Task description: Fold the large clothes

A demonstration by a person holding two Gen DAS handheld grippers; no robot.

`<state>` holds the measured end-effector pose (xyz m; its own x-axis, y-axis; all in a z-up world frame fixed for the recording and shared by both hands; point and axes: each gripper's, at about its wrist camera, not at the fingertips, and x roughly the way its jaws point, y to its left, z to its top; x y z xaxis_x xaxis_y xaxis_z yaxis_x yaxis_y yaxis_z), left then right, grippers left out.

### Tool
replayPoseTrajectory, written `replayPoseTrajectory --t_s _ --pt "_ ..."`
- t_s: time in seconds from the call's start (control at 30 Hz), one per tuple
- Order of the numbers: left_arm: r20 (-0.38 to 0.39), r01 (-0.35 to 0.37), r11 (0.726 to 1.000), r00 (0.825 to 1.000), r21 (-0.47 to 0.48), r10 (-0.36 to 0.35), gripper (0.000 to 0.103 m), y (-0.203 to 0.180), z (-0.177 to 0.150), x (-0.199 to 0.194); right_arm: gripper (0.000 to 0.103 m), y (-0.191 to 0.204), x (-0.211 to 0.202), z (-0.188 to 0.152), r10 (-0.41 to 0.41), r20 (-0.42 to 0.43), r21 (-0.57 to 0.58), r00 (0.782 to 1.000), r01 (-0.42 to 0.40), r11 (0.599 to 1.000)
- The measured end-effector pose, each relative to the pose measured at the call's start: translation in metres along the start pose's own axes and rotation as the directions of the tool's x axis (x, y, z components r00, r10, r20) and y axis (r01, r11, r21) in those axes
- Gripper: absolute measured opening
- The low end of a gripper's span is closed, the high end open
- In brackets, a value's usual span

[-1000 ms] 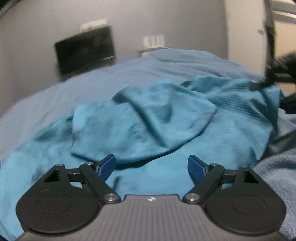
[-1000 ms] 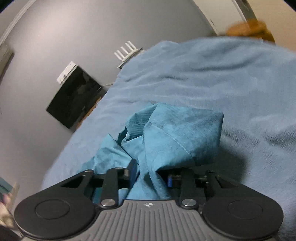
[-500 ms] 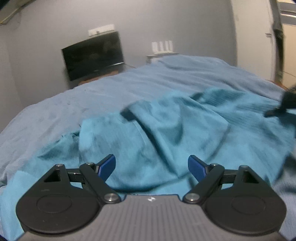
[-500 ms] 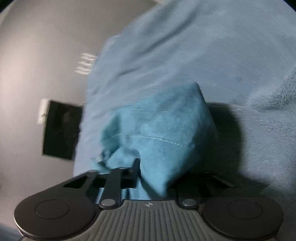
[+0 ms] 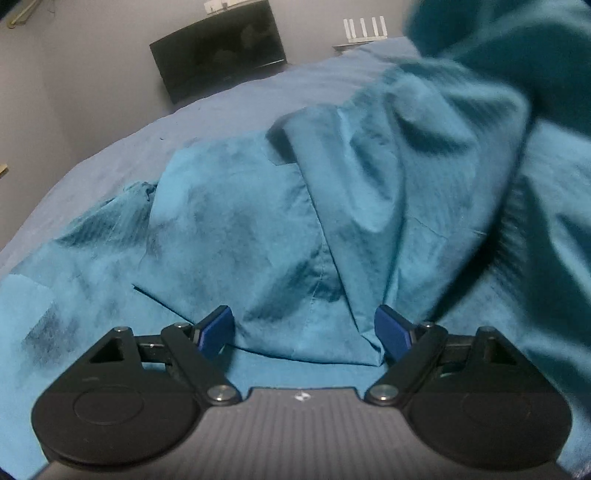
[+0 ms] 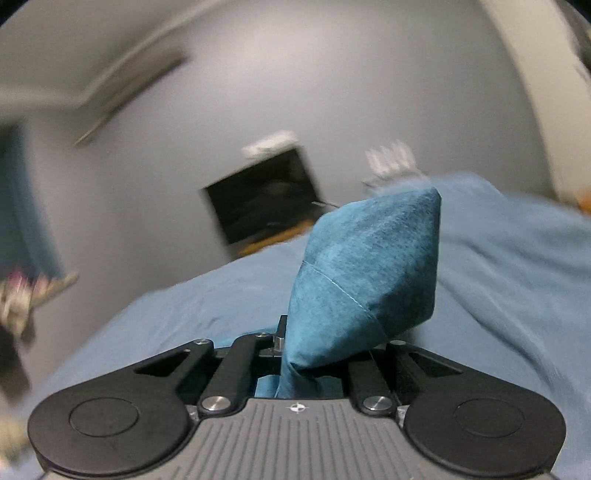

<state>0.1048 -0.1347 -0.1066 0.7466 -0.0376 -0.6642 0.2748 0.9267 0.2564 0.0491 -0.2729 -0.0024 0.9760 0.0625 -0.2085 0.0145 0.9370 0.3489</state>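
Note:
A large teal garment (image 5: 280,229) lies crumpled on a blue bedspread (image 5: 207,110). Its right side rises off the bed toward the upper right of the left wrist view. My left gripper (image 5: 306,328) is open and empty, low over the garment's near folds, blue pads apart. My right gripper (image 6: 314,350) is shut on a bunched corner of the teal garment (image 6: 365,273), which sticks up in front of the camera and hides the fingertips. It is held above the bedspread (image 6: 498,280).
A black TV screen (image 5: 221,66) stands against the grey wall beyond the bed, with a white router (image 5: 364,29) to its right. The right wrist view is motion-blurred; the TV (image 6: 262,195) shows there too.
My right gripper has lifted and swung the garment corner upward, so the cloth's right side now rises off the bed. My left gripper has moved closer over the garment, still open.

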Motion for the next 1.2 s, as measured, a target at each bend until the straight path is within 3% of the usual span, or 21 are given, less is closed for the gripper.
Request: replayPoseTrajectory --t_s 0.07,0.2,0.37,0.43,0.57,0.67,0.8,0.93,1.0,1.03,1.13,1.2 --pt "-0.007 0.018 1.000 1.000 -0.019 -0.018 0.084 0.001 -0.001 0.003 0.010 0.024 -0.005 0.001 0.057 0.014 -0.116 0.998 -0.055 0.992" --pt "-0.009 0.043 0.998 0.999 -0.045 -0.043 0.084 0.006 -0.002 0.007 0.010 0.064 -0.010 -0.006 0.190 0.012 -0.302 0.982 -0.178 0.937" --pt "-0.027 0.145 0.978 0.988 -0.148 -0.150 0.084 0.038 0.008 -0.009 0.010 0.093 -0.026 -0.015 0.279 -0.017 -0.419 0.960 -0.260 0.870" --pt "0.012 0.198 0.949 0.979 -0.247 -0.201 0.084 0.073 0.014 -0.032 0.010 0.093 -0.025 -0.013 0.294 -0.022 -0.446 0.956 -0.272 0.853" --pt "0.158 0.218 0.886 0.973 -0.409 -0.166 0.085 0.157 0.017 -0.092 0.010 0.104 -0.030 -0.014 0.313 -0.053 -0.486 0.948 -0.299 0.821" --pt "0.265 0.311 0.787 0.944 -0.533 -0.194 0.089 0.215 -0.001 -0.129 0.010 0.135 -0.043 -0.025 0.336 -0.086 -0.493 0.938 -0.333 0.804" --pt "0.370 0.402 0.625 0.910 -0.669 -0.189 0.093 0.269 -0.039 -0.156 0.010 0.174 -0.032 -0.043 0.361 -0.146 -0.543 0.921 -0.379 0.749" --pt "0.388 0.484 0.541 0.875 -0.688 -0.289 0.093 0.287 -0.058 -0.147 0.010 0.228 -0.012 -0.071 0.369 -0.220 -0.598 0.903 -0.424 0.680" --pt "0.384 0.508 0.512 0.861 -0.692 -0.335 0.093 0.286 -0.063 -0.140 0.009 0.247 -0.005 -0.084 0.370 -0.257 -0.618 0.893 -0.446 0.647" --pt "0.373 0.512 0.516 0.858 -0.687 -0.354 0.093 0.285 -0.065 -0.137 0.009 0.247 0.003 -0.088 0.370 -0.275 -0.623 0.888 -0.457 0.635" --pt "0.298 0.472 0.554 0.877 -0.686 -0.378 0.093 0.280 -0.070 -0.122 0.009 0.266 0.013 -0.097 0.373 -0.314 -0.640 0.873 -0.485 0.596" --pt "0.293 0.475 0.521 0.870 -0.709 -0.395 0.079 0.282 -0.078 -0.115 0.009 0.270 0.017 -0.104 0.375 -0.341 -0.631 0.862 -0.506 0.588"
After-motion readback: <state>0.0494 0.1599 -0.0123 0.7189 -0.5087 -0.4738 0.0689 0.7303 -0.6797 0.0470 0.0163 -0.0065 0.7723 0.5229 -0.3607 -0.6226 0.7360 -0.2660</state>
